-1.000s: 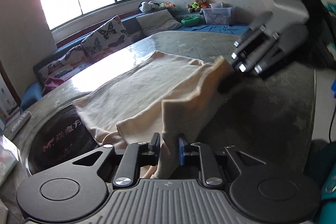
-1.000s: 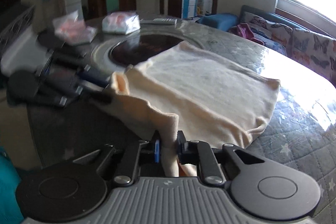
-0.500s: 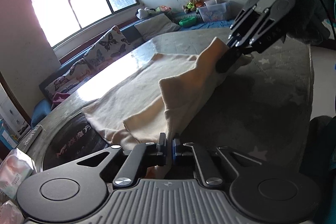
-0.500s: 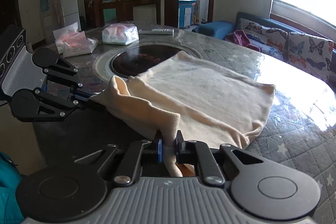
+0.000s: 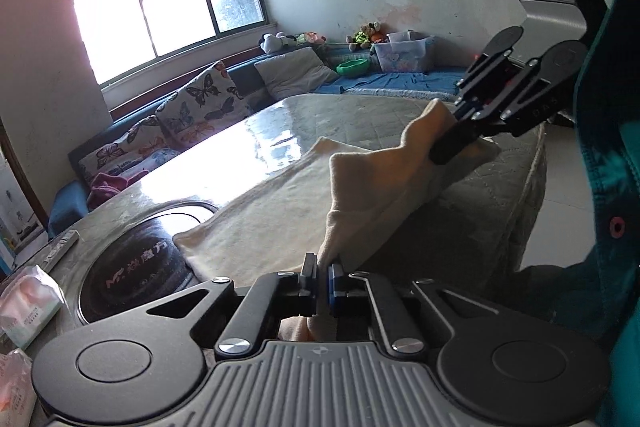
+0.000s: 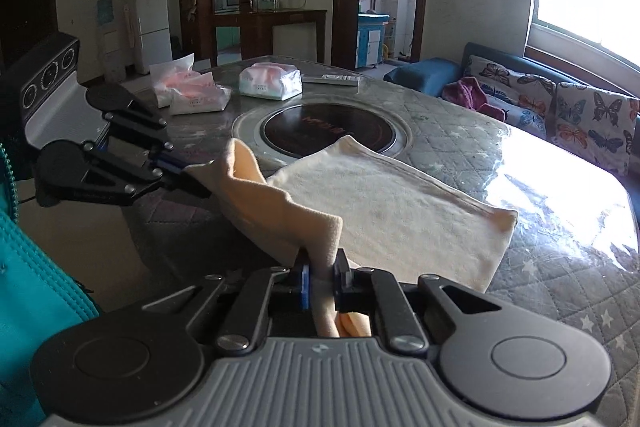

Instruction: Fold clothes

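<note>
A cream garment [image 5: 276, 219] lies on the quilted table, and it also shows in the right wrist view [image 6: 400, 219]. My left gripper [image 5: 323, 277] is shut on its near edge and holds that corner up off the table. My right gripper [image 6: 322, 277] is shut on the other near corner. Each gripper shows in the other's view, the right one [image 5: 452, 143] at upper right and the left one [image 6: 196, 183] at left. The near edge hangs raised between them, while the far half rests flat on the table.
A round dark hotplate [image 6: 328, 129] is set into the table [image 6: 560, 291] beyond the garment. Tissue packs [image 6: 270, 81] and a remote [image 6: 330, 79] lie past it. A sofa with butterfly cushions [image 5: 192, 107] runs under the window. The person's teal jacket [image 6: 28, 291] is close at left.
Both grippers have lifted the near edge of the garment higher and drawn it back toward the table's near side. More of the hotplate is uncovered. Both stay shut on the cloth.
</note>
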The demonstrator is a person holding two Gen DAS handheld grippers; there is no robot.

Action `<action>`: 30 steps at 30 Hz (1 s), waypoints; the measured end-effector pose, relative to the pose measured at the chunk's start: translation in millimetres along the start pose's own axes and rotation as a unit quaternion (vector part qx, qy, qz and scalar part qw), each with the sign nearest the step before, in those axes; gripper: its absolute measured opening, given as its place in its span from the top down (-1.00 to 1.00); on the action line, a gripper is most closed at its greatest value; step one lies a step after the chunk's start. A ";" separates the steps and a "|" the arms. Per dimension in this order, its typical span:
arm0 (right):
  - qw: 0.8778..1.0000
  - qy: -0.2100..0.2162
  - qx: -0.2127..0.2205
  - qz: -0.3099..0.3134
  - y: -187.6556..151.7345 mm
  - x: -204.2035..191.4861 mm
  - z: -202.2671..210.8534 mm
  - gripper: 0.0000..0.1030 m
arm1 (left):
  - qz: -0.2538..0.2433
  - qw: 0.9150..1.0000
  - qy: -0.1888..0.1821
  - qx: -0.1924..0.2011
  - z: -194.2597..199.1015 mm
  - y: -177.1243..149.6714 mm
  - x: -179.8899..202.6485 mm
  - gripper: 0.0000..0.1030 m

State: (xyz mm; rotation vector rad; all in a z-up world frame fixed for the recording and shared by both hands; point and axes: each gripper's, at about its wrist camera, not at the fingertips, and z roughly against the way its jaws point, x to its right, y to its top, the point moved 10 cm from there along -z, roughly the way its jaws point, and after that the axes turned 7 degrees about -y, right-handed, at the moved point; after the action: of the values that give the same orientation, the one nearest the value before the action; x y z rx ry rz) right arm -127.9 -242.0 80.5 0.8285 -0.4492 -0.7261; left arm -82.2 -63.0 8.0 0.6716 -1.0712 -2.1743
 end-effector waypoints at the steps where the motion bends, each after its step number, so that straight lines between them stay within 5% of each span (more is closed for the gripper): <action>1: 1.000 -0.001 0.000 -0.001 3.0 1.5 -0.3 0.82 | 0.004 1.000 0.002 0.002 -2.2 3.4 -4.1 0.89; 9: 1.000 -0.018 0.009 -0.008 46.7 42.5 -26.3 0.82 | 0.023 0.999 0.016 0.018 -36.2 42.4 -64.4 0.89; 16: 0.999 -0.038 -0.017 -0.012 82.0 98.1 -93.0 0.82 | 0.041 0.999 0.021 -0.024 -115.1 50.0 -121.3 0.89; 24: 0.992 -0.079 -0.058 -0.080 66.4 141.3 -188.6 0.70 | 0.111 0.990 0.049 -0.076 -181.4 15.3 -164.5 0.79; 30: 0.982 -0.122 -0.050 -0.134 48.0 168.2 -194.0 0.65 | 0.123 0.985 0.097 -0.077 -172.7 12.9 -178.5 0.59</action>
State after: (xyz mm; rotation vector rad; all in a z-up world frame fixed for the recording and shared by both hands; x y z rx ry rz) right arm 125.0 -245.6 15.0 0.7144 -0.5209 -1.0990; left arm 158.5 -30.0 -45.1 0.6295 -0.8291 -1.9132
